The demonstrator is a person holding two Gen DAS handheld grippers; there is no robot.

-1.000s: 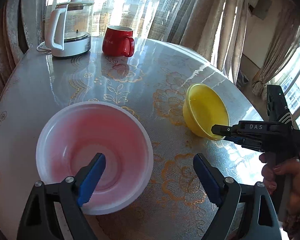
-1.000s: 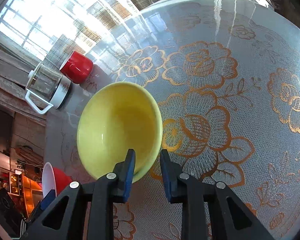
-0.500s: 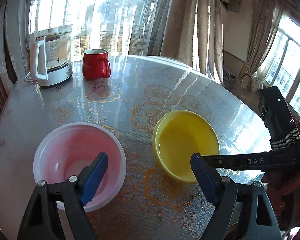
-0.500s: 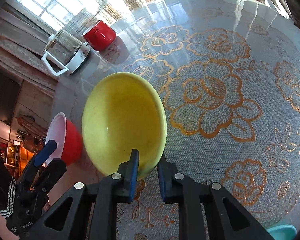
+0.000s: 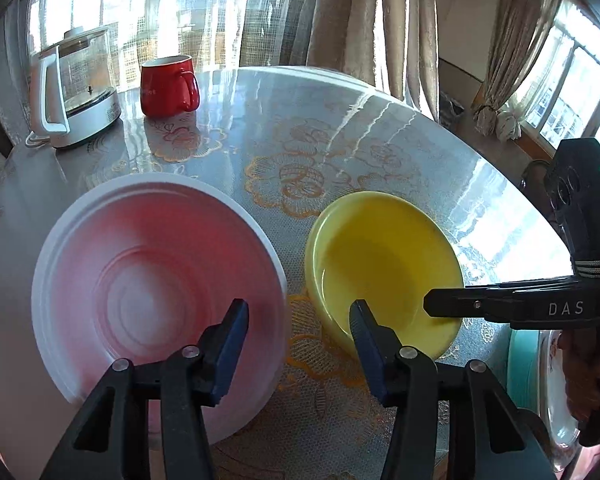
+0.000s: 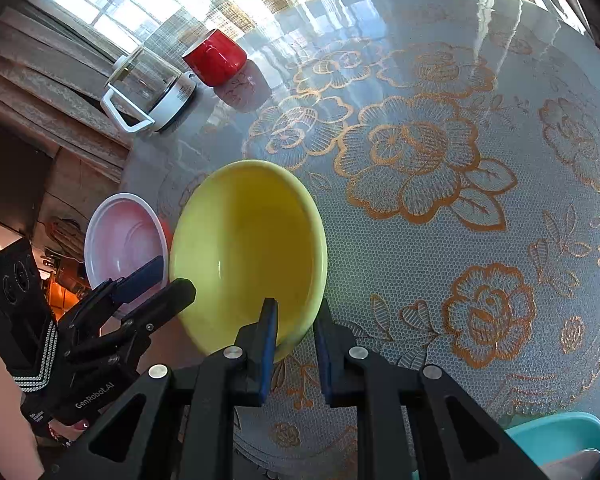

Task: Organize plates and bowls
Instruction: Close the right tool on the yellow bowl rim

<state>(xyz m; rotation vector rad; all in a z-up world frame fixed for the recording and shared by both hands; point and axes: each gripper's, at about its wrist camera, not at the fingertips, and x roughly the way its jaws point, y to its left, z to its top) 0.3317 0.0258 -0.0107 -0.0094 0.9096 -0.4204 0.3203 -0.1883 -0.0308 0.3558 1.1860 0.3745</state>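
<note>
A yellow bowl [image 5: 380,264] stands on the round table beside a white bowl with a red outside [image 5: 156,268]. My right gripper [image 6: 296,330] is shut on the yellow bowl's [image 6: 252,248] near rim, one finger inside and one outside; it also shows in the left wrist view [image 5: 440,306]. My left gripper [image 5: 298,338] is open, its left finger over the white bowl's near right rim and its right finger at the yellow bowl's near side. The white bowl also shows in the right wrist view [image 6: 120,236].
A red mug [image 5: 168,85] and a glass kettle [image 5: 74,88] stand at the table's far left. A teal bowl [image 6: 560,436] and a patterned plate [image 5: 552,384] sit at the near right edge. Curtains and windows ring the table [image 6: 460,120].
The yellow bowl has moved left in my right gripper, close to the white bowl. My left gripper has narrowed and dropped toward the two bowls.
</note>
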